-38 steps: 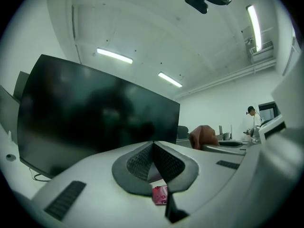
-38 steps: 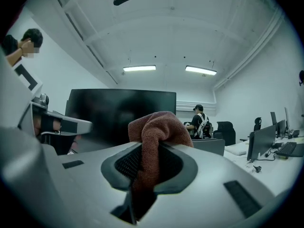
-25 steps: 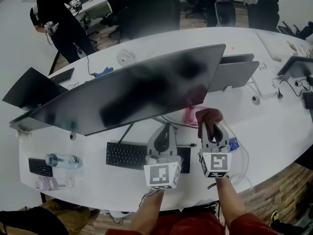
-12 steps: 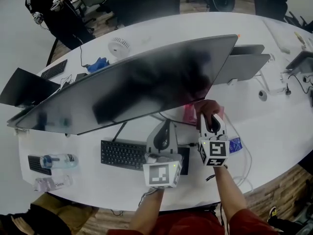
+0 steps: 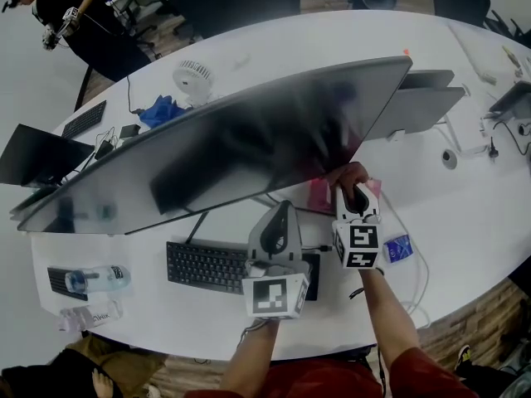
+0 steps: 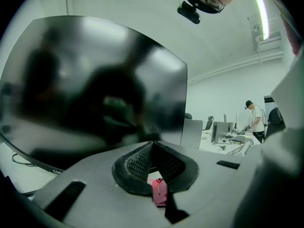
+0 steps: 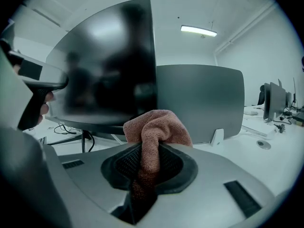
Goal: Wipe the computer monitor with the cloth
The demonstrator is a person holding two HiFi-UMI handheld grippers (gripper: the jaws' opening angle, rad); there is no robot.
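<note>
The wide curved monitor (image 5: 232,143) stands dark across the white desk; it also fills the left gripper view (image 6: 95,89) and the left of the right gripper view (image 7: 109,65). My right gripper (image 5: 357,196) is shut on a reddish-brown cloth (image 5: 348,175), just below the monitor's lower right corner. In the right gripper view the cloth (image 7: 156,129) bunches out above the closed jaws (image 7: 147,160), a short way from the screen. My left gripper (image 5: 280,214) points up at the screen's lower edge from above the keyboard. Its jaws (image 6: 153,167) are shut with nothing held.
A black keyboard (image 5: 211,265) lies under the left gripper, and a pink packet (image 5: 319,196) under the monitor. A water bottle (image 5: 95,278) sits front left. A grey monitor back (image 5: 419,110) stands right, a fan (image 5: 192,80) and a blue rag (image 5: 162,110) behind. A person (image 5: 75,15) stands far left.
My right gripper has carried the cloth up and forward, closer to the monitor's lower right corner. The left gripper has barely moved. The head view has shifted a little.
</note>
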